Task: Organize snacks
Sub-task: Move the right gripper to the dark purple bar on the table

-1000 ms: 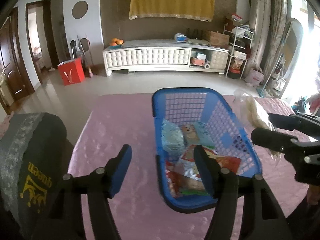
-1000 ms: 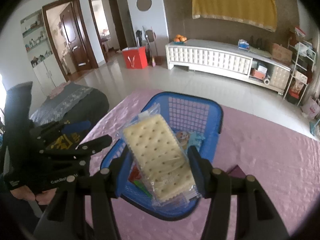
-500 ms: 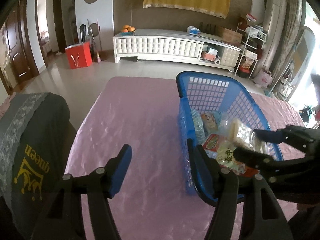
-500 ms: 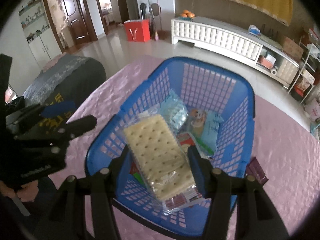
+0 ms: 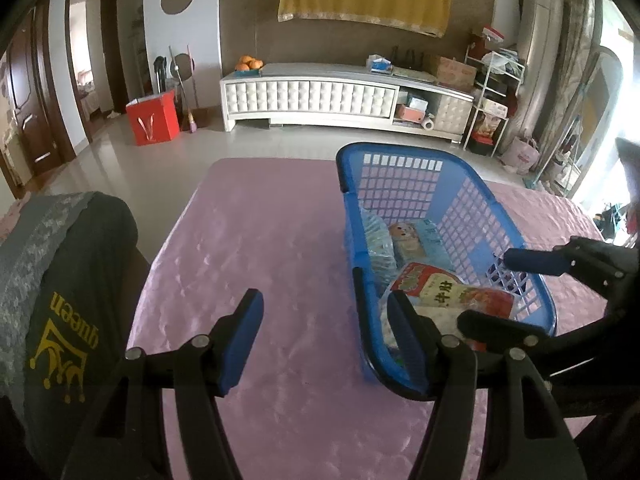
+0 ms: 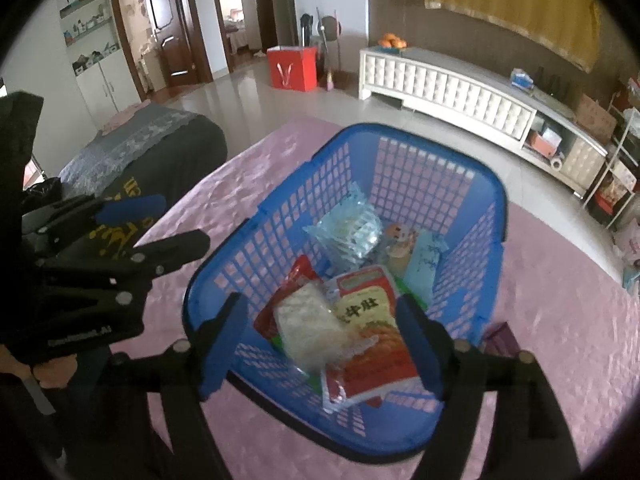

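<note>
Right gripper (image 6: 320, 344) jaws are opening and the clear-wrapped pale cracker pack (image 6: 316, 328), clamped between them half a second ago, now lies loose in the blue perforated plastic basket (image 6: 472, 184), pads clear of it on both sides. So the drop is effectively done; one more snack is filed. The cracker pack sits at the near end of the basket, tilted across a red-and-yellow printed pouch (image 6: 372, 336), its wrapper crumpled and blurred in this frame, so I can't tell whether it has fully settled. Further in are a light-blue transparent packet (image 6: 344, 232) and a pale-blue pack with a cartoon face (image 6: 416, 256). Left gripper (image 5: 320, 332) has jaws apart, nothing between them, hanging over the pink satin tablecloth (image 5: 260, 240) just beside the basket's left wall; its right finger overlaps the basket rim in its own view, contact unclear. A small dark purple item (image 6: 500, 336) lies on the cloth just outside the basket's right side; it looks like another snack pack, so likely the next pick.
</note>
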`<state>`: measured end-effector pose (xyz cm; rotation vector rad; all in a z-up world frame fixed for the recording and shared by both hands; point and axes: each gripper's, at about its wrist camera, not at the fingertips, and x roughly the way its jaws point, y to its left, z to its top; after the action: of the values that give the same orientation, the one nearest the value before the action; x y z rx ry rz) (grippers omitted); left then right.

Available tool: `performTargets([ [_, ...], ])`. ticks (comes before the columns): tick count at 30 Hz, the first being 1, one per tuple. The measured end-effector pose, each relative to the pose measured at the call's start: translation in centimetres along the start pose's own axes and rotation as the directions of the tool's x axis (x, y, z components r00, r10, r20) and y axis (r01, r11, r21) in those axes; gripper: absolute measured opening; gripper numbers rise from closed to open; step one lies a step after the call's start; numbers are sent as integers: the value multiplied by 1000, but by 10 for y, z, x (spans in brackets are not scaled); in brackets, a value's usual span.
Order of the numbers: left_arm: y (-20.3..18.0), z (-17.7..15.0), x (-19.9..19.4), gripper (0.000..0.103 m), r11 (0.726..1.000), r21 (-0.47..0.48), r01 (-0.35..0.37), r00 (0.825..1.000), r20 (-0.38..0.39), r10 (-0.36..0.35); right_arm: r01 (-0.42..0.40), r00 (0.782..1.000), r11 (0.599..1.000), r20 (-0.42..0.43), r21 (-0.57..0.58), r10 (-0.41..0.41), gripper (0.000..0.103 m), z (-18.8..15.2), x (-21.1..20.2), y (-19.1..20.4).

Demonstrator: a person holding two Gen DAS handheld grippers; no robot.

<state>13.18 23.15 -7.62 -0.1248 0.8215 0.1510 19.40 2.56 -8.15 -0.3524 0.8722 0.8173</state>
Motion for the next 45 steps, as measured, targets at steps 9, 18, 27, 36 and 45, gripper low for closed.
performTargets([
  [9, -25, 4, -22, 62, 999, 5, 32, 999, 38, -33, 20, 997, 1000, 69, 4, -20, 91, -8, -38, -14],
  [18, -73, 13, -43, 62, 990, 123, 65, 992, 103, -78, 47, 989, 997, 136, 63, -55, 102, -15, -72, -48],
  [27, -106, 30, -34, 96, 982, 182, 42, 991, 115, -64, 86, 982, 991, 158, 102, -102, 102, -24, -88, -83],
  [36, -114, 43, 2, 103, 987, 159, -9, 999, 55, 0, 147, 980, 980, 113, 135, -162, 103, -31, -70, -118],
  [45, -109, 46, 50, 103, 990, 136, -32, 997, -65, 41, 134, 990, 981, 23, 142, -139, 103, -43, -35, -150],
])
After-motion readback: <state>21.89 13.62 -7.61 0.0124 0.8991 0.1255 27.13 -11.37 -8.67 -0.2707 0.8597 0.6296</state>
